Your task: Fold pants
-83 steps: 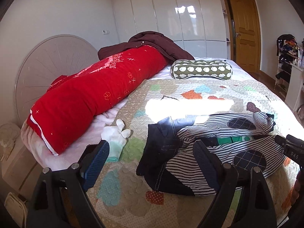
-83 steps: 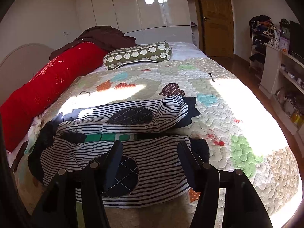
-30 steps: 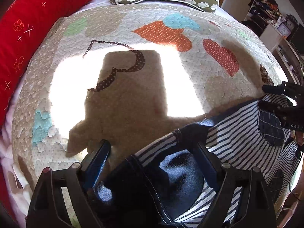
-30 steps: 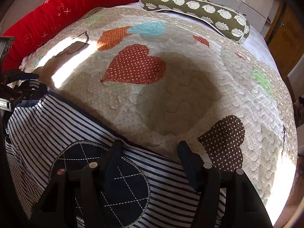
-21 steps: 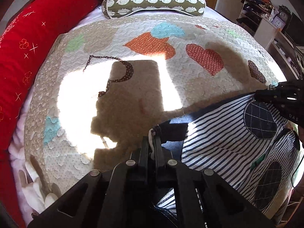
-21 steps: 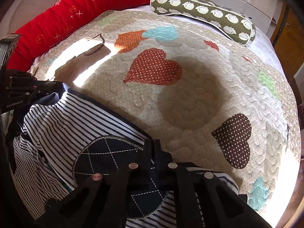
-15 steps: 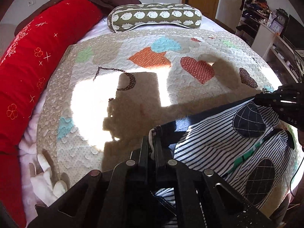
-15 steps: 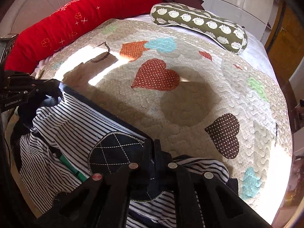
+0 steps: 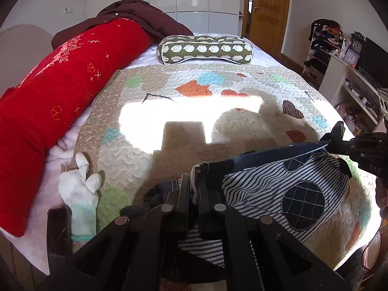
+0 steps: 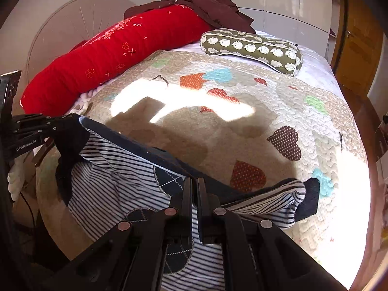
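Note:
The pants (image 9: pixel 278 189) are navy-and-white striped with dark checked round patches and a navy lining. They hang between both grippers above the quilted bedspread (image 9: pixel 194 111). My left gripper (image 9: pixel 194 181) is shut on the pants' left top edge. My right gripper (image 10: pixel 194 186) is shut on the same edge further right, and also shows at the right of the left wrist view (image 9: pixel 339 140). The edge is stretched taut between them (image 10: pixel 135 145). The pants' lower part drapes below, partly hidden by the gripper bodies.
A long red bolster (image 9: pixel 60 92) lies along the bed's left side with a maroon garment (image 9: pixel 135 17) on top. A green patterned pillow (image 9: pixel 206 48) lies at the far end. White gloves (image 9: pixel 80 194) lie at the left. Shelves (image 9: pixel 339 53) stand on the right.
Both grippers closed on the pants' top edge and have lifted it off the bed, pulling back and up. The pants now hang stretched between them.

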